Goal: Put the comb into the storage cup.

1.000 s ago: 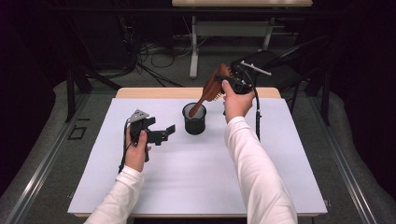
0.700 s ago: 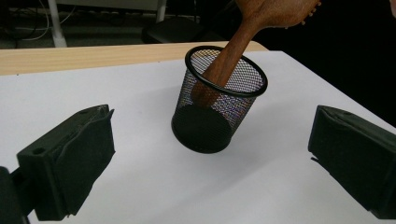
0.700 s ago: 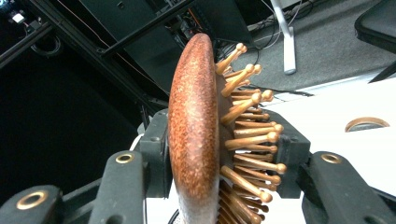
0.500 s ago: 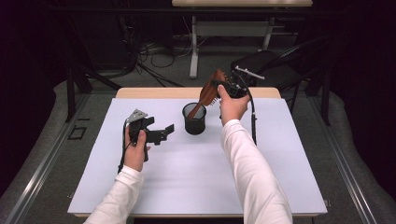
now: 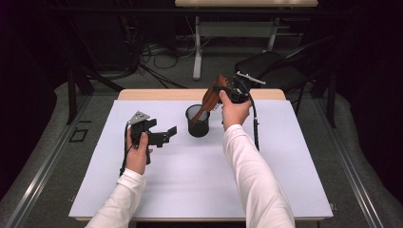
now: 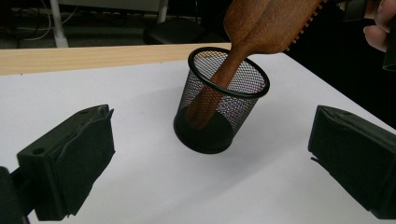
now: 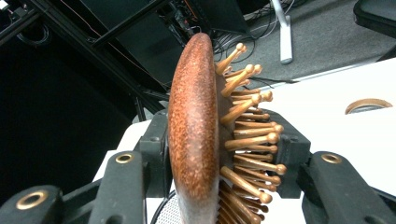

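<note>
A brown wooden hairbrush (image 5: 210,97) stands tilted with its handle down inside a black mesh cup (image 5: 197,121) on the white table. My right gripper (image 5: 227,91) is shut on the brush head, above and right of the cup. The right gripper view has the brush head (image 7: 196,130) edge-on with its wooden pins between the pads. My left gripper (image 5: 167,134) hovers open, left of the cup, with nothing between its fingers (image 6: 70,161). From the left gripper view, the brush handle (image 6: 212,88) reaches the floor of the mesh cup (image 6: 219,112).
The white table top (image 5: 199,175) has a wooden strip (image 5: 157,94) along its far edge. Behind the table lie cables, a desk frame (image 5: 197,52) and a dark chair (image 5: 271,64). Black cables trail from both grippers.
My right gripper has moved left and down with the brush, so the handle sits deeper and steeper in the cup. The left gripper has stayed in place.
</note>
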{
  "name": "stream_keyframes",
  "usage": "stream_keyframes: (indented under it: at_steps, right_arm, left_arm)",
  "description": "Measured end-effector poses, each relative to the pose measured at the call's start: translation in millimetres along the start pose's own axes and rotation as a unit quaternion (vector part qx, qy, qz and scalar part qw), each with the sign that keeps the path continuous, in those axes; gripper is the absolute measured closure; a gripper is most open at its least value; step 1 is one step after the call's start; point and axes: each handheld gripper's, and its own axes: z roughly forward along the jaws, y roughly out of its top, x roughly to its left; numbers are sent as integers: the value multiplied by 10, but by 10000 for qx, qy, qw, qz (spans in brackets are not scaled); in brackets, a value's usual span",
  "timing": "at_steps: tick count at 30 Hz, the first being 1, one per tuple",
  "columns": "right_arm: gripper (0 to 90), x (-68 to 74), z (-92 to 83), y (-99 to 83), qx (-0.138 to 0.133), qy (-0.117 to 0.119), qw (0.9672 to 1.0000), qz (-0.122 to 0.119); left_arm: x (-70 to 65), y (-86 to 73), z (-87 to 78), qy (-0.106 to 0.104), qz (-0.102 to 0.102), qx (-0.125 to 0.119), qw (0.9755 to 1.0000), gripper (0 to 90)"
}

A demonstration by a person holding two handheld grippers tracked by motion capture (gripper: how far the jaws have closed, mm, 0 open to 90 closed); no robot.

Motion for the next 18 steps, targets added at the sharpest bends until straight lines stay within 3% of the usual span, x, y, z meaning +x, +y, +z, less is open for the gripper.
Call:
stream_keyframes:
  at_steps: [18]
  right_arm:
    - [497,-8,48,-76,97,-40,9999,8]
  left_arm:
    - [0,-6,7,7,-18,15,10000,6]
